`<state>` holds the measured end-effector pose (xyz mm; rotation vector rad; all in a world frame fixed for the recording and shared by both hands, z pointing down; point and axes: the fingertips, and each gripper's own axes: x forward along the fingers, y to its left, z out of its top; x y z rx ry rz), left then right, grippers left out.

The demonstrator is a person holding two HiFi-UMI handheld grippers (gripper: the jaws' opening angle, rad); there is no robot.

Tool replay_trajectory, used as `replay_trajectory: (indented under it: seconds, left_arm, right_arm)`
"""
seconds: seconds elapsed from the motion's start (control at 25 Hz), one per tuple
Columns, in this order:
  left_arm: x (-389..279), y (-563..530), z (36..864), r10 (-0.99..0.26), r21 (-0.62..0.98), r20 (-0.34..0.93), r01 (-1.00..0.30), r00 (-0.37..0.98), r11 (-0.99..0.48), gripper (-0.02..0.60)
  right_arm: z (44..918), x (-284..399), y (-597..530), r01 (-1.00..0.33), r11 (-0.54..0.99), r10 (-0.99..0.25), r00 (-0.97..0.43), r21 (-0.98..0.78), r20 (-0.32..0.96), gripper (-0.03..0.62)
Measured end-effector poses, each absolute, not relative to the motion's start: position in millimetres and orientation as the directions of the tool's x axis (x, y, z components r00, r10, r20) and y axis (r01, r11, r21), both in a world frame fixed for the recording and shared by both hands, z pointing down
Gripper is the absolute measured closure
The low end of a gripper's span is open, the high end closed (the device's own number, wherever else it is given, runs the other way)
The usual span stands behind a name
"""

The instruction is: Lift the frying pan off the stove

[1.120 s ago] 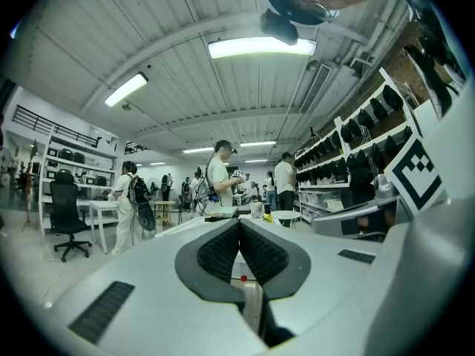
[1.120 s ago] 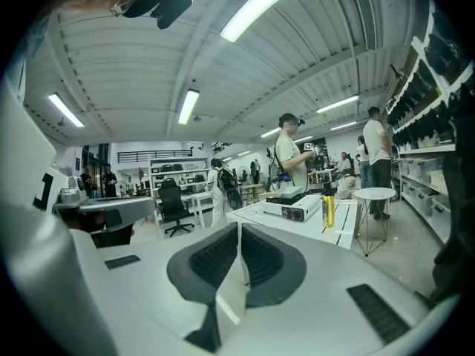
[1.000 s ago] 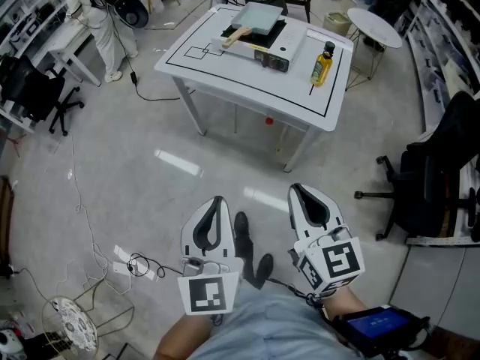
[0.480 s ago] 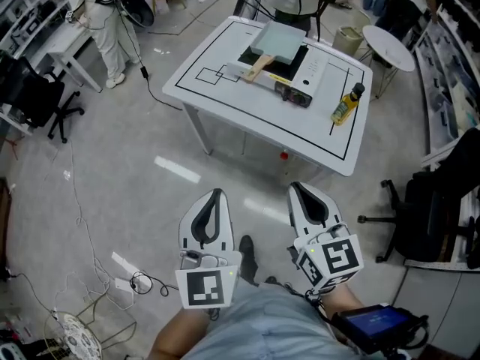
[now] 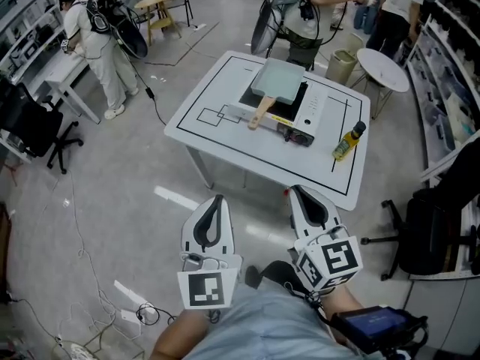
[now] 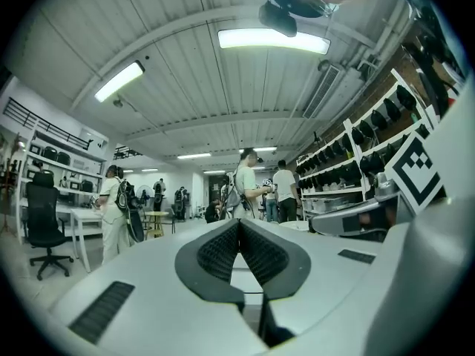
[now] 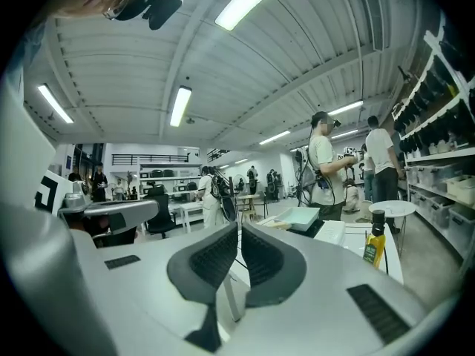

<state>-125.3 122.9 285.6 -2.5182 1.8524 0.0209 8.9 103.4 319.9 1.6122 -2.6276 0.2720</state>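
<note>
A square pale-green frying pan with a wooden handle sits on a portable stove on the white table. Both grippers are held low in front of my body, well short of the table and above the floor. My left gripper is shut with nothing in it, and so is my right gripper. In the right gripper view the pan shows far ahead beyond the shut right gripper. The left gripper view shows the shut left gripper pointing across the room.
A yellow oil bottle stands at the table's right side. Behind it is a round white side table. People stand at the back left and behind the table. Black office chairs flank the floor; cables lie at lower left.
The table with stove and pan has come nearer and lower in the head view. Both grippers keep their place in front of my body, still shut.
</note>
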Motion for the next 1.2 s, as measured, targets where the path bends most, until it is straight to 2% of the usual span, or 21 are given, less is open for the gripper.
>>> replay_trajectory:
  seconds: [0.76,1.2]
  left_arm:
    - [-117,-43,337,-0.926,-0.027,0.107,-0.93,0.362,-0.367,0.563]
    - [-104,-157,317,-0.912,-0.046,0.07,-0.912,0.403,-0.407,0.563]
  right_arm:
    - [377,12,-52,-0.902,0.371,-0.883,-0.416,-0.222,0.215,0.545]
    - [363,22,-162,-0.909,0.344,-0.903,-0.389,-0.236,0.183,0.545]
